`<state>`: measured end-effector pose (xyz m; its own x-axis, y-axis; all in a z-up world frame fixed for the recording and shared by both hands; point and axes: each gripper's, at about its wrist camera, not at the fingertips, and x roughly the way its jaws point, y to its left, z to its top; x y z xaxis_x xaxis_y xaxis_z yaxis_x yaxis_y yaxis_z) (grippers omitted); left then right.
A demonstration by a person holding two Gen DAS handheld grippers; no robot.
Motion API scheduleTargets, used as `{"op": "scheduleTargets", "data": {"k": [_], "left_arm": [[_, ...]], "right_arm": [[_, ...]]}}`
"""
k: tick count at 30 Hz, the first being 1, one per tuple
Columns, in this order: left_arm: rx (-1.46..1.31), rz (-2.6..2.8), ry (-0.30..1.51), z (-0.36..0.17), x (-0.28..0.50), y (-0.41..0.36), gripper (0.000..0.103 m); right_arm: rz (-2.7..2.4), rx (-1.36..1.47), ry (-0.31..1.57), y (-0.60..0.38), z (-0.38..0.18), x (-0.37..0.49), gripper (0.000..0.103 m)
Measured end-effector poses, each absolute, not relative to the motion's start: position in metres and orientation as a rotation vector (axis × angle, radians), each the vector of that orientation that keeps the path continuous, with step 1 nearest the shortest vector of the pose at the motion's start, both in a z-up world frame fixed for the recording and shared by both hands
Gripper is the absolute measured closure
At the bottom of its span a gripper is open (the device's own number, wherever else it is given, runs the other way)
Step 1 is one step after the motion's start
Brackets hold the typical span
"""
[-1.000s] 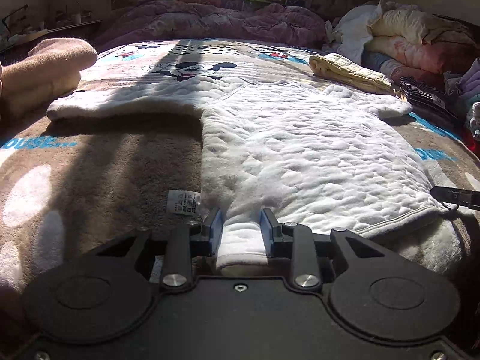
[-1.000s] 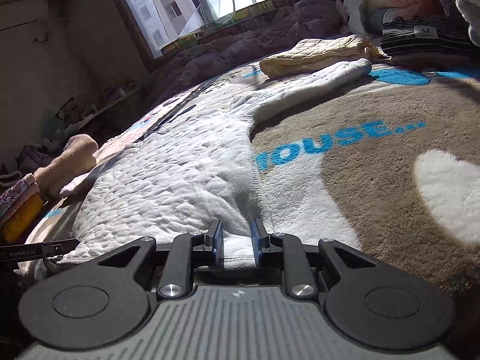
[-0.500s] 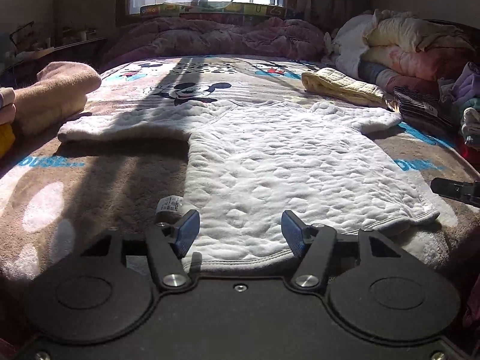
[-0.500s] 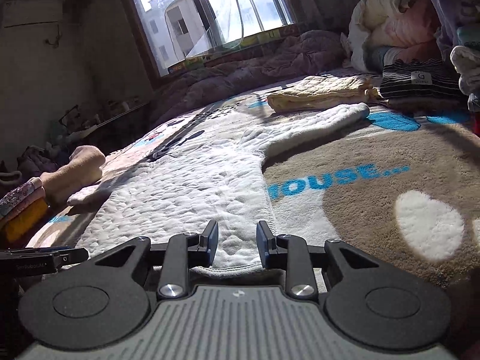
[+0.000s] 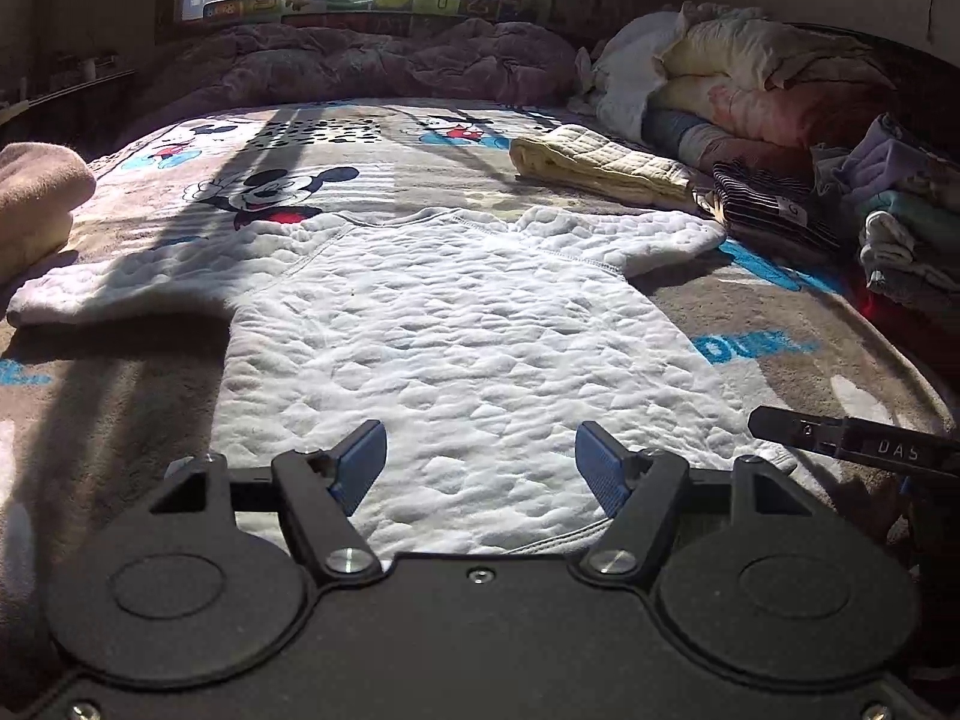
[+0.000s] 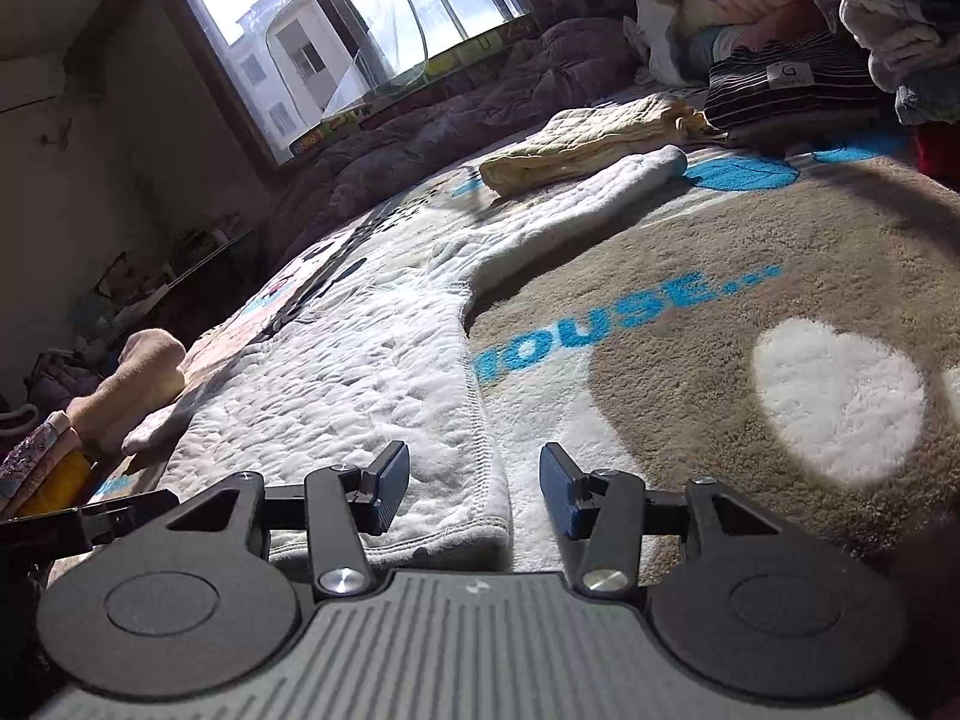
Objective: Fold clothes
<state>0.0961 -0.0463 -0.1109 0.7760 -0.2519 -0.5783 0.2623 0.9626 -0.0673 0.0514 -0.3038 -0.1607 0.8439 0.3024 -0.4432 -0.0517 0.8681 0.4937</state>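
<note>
Judging by the white quilted top spread flat on the bed for folding, your left hand-held gripper stands wide and empty above its hem, while your right hand-held gripper is opening, empty, astride the hem corner.

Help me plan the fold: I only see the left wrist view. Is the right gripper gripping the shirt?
Observer: No. The right gripper is opening; its fingers straddle the shirt's side edge at the hem without pressing it.
Operator: Anything past the pink towel on the left?
Observer: Yes, a folded stack with a yellow piece lies right beside the towel.
</note>
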Motion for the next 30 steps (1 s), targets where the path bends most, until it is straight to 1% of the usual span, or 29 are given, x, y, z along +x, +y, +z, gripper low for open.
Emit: {"op": "scheduleTargets", "data": {"k": [5,9,16,22,26,30], "left_arm": [[0.110,-0.348,0.616,-0.094,0.131,-0.093,0.034],[0.218,-0.424,0.606,-0.079,0.169,-0.140,0.034],[0.421,-0.505,0.601,-0.073,0.237,-0.227,0.035],[0.643,-0.539,0.636,-0.097,0.276,-0.310,0.035],[0.809,-0.489,0.634,-0.125,0.291,-0.359,0.035],[0.930,-0.405,0.622,-0.154,0.306,-0.390,0.039]], "right_arm": [[0.254,0.441,0.578,-0.297,-0.169,0.064,0.055],[0.273,0.440,0.564,-0.297,-0.174,0.067,0.055],[0.312,0.442,0.549,-0.303,-0.178,0.068,0.055],[0.342,0.449,0.543,-0.307,-0.180,0.068,0.055],[0.355,0.450,0.545,-0.309,-0.180,0.070,0.055],[0.360,0.458,0.549,-0.310,-0.180,0.072,0.055]]}}
